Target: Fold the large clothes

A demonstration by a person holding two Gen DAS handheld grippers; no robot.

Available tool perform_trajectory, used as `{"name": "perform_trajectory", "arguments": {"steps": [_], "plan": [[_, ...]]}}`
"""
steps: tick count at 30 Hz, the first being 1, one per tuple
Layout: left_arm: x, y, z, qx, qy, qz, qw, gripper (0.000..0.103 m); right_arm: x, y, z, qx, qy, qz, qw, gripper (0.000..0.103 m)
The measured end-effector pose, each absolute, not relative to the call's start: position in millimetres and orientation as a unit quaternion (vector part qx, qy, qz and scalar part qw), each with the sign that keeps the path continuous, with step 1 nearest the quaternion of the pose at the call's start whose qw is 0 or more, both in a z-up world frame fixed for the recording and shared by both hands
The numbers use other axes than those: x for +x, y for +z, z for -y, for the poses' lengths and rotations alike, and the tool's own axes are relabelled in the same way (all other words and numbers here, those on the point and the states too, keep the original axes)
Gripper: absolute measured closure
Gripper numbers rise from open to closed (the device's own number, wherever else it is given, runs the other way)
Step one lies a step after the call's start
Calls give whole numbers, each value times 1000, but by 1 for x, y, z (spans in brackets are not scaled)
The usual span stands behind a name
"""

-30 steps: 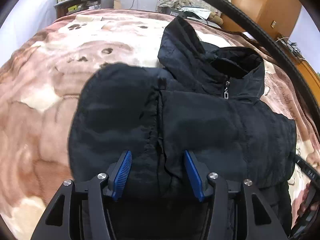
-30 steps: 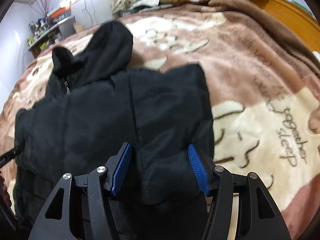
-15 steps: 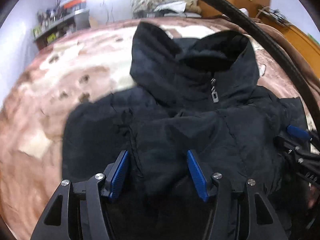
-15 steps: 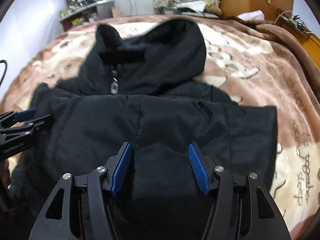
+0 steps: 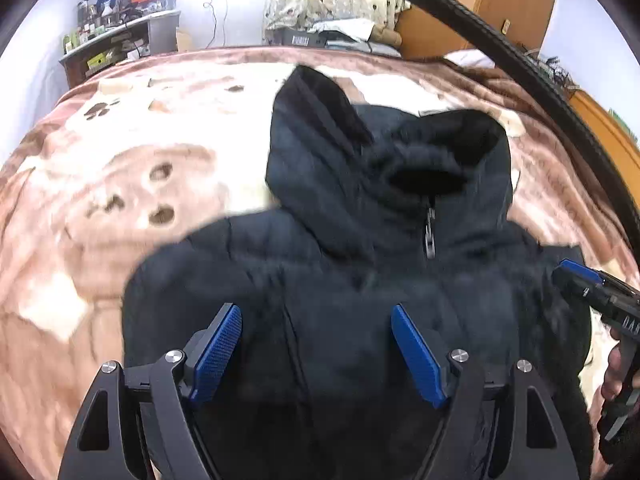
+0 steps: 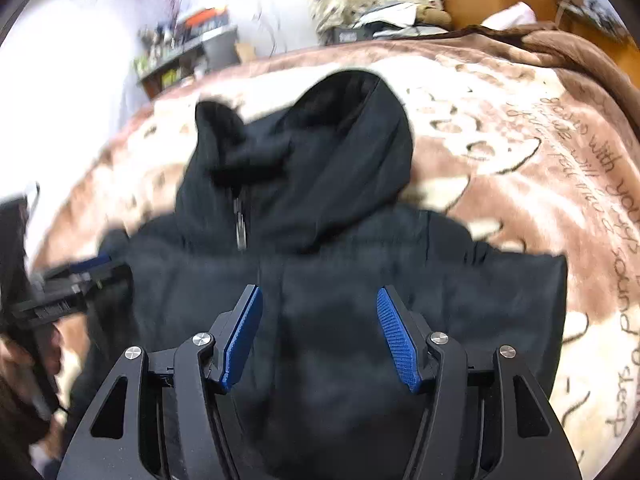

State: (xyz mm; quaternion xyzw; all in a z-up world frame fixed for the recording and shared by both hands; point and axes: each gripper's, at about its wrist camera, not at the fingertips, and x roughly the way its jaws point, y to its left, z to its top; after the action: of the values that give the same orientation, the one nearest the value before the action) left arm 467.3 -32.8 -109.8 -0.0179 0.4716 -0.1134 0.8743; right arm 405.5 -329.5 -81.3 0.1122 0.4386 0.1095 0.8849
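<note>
A black hooded padded jacket lies on a brown and cream blanket, sleeves folded in over the body, hood toward the far side, zipper pull at the collar. It also shows in the right wrist view. My left gripper is open and empty, hovering over the jacket's near left part. My right gripper is open and empty over the jacket's near middle. The right gripper shows at the right edge of the left wrist view; the left gripper shows at the left edge of the right wrist view.
The blanket covers a bed. A cluttered shelf stands behind it at far left. A wooden wardrobe stands at far right. Pillows and clothes are piled at the bed's far end. A black cable crosses the left wrist view.
Both grippers have swung from the jacket's outer sides toward its middle and drawn back a little, staying open. The jacket lies as before with its sleeves folded in.
</note>
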Motion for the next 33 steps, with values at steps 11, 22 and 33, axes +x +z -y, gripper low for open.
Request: {"name": "perform_trajectory", "arguments": {"steps": [11, 22, 33], "plan": [[575, -64, -16, -123, -75, -454, 879, 24, 500, -66, 410, 298, 51, -412, 860, 38], [671, -114, -14, -221, -67, -501, 834, 14, 573, -124, 412, 406, 64, -461, 786, 36], [675, -149, 15, -205, -44, -544, 812, 93, 558, -113, 381, 317, 86, -457, 827, 91]]}}
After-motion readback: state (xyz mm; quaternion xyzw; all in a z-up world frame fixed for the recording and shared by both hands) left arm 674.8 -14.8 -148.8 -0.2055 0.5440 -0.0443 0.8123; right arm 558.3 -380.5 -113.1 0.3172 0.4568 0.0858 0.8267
